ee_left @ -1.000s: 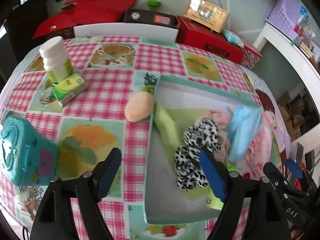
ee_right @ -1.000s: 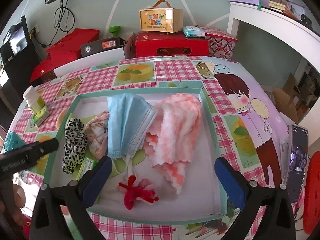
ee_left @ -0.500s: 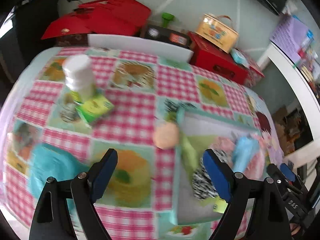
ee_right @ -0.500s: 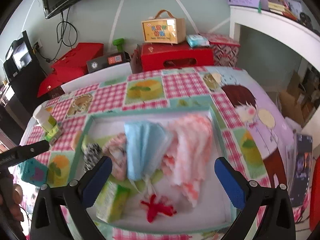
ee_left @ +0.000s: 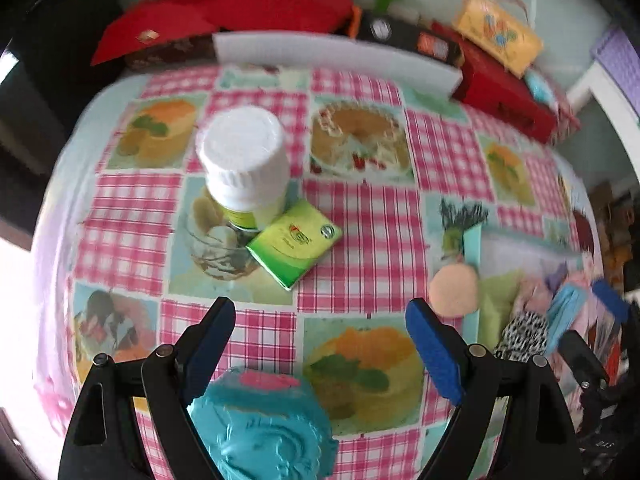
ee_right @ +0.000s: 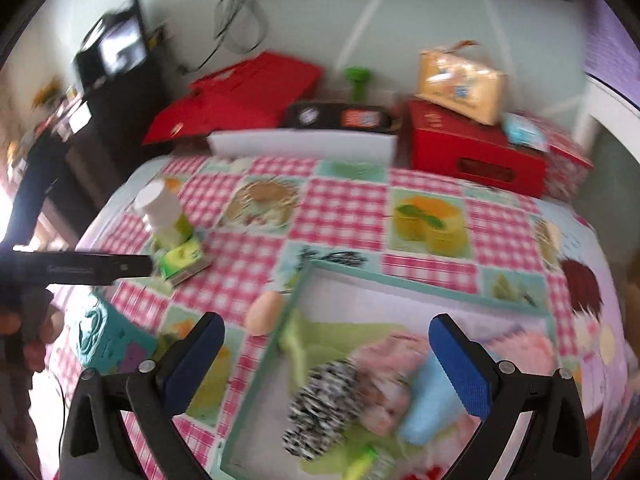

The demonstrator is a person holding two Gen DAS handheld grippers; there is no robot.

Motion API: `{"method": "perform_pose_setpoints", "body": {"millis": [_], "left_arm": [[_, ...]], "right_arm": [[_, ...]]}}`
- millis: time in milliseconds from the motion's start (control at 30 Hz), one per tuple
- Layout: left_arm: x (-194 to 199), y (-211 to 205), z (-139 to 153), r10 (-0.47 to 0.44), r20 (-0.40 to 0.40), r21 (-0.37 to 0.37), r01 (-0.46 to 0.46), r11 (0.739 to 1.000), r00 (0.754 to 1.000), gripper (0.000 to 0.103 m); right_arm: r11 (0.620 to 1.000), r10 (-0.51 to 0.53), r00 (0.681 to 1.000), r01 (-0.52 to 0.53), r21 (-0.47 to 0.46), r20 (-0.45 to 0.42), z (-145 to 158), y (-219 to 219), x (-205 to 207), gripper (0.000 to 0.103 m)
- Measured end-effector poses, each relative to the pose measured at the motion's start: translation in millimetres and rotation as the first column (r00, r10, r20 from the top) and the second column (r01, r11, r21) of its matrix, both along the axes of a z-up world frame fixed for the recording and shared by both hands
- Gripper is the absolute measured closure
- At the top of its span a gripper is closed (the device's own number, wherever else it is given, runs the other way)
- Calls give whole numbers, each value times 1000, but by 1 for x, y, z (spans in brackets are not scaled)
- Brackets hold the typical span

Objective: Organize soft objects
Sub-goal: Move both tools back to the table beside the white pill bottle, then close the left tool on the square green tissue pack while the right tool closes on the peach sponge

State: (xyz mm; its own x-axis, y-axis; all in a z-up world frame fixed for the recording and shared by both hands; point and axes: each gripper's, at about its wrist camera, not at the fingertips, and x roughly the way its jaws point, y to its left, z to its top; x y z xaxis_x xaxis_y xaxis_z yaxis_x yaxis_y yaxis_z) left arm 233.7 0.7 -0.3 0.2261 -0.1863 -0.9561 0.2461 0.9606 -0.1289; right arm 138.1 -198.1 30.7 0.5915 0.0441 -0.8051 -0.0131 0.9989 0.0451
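Both wrist views look down across the table [ee_left: 360, 216]; both show the tray [ee_right: 400, 280]

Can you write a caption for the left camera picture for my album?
Open left gripper hovers above the checkered tablecloth, near a white-capped bottle, green packet and teal toy.

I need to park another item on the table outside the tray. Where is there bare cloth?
Bare cloth lies between the green packet and the tray, and beyond the white bottle toward the far edge. Crowded: inside the tray, and near the teal box.
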Motion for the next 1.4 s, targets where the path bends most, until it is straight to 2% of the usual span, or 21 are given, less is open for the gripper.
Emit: {"method": "perform_pose_setpoints", "body": {"millis": [67, 233, 400, 567, 733, 967, 1033, 1133, 1167, 1233, 1400], "left_arm": [[8, -4, -11, -29, -46, 25, 30, 999, 999, 16], [25, -11, -26, -64, -89, 101, 73, 992, 994, 16], [42, -17, -33, -94, -104, 152, 110, 982, 990, 16], [53, -28, -43, -142, -125, 211, 166, 963, 982, 16], [65, -32, -55, -147, -144, 222, 177, 959, 979, 20], [89, -36, -77, -152, -164, 242, 190, 952, 975, 26], [93, -34, -84, -154, -169, 249, 193, 949, 973, 31], [95, -30, -92, -151, -182, 238, 193, 952, 972, 32], [97, -29, -94, -152, -184, 234, 193, 953, 971, 32], [98, -24, -96, -155, -187, 217, 195, 957, 970, 40], [94, -29, -95, -170, -177, 236, 210, 949, 969, 40]], "right_arm": [[998, 60, 997, -61, -21, -58, -8, 11, 18, 0], [977, 175, 967, -194, -91, -183, -26, 35, 48, 0], [945, 258, 920, -303, -119, -296, -47, 50, 68, 6], [911, 312, 877, -386, -149, -365, -62, 65, 77, 11], [879, 329, 849, -435, -195, -415, -76, 71, 82, 12], [855, 333, 833, -465, -232, -441, -86, 74, 89, 17], [846, 346, 829, -478, -235, -440, -86, 77, 90, 18], [833, 351, 818, -495, -248, -455, -91, 83, 92, 19], [830, 350, 816, -498, -252, -460, -93, 85, 93, 20], [827, 345, 815, -499, -260, -466, -95, 88, 89, 21], [840, 326, 822, -478, -256, -466, -100, 80, 89, 33]]}}
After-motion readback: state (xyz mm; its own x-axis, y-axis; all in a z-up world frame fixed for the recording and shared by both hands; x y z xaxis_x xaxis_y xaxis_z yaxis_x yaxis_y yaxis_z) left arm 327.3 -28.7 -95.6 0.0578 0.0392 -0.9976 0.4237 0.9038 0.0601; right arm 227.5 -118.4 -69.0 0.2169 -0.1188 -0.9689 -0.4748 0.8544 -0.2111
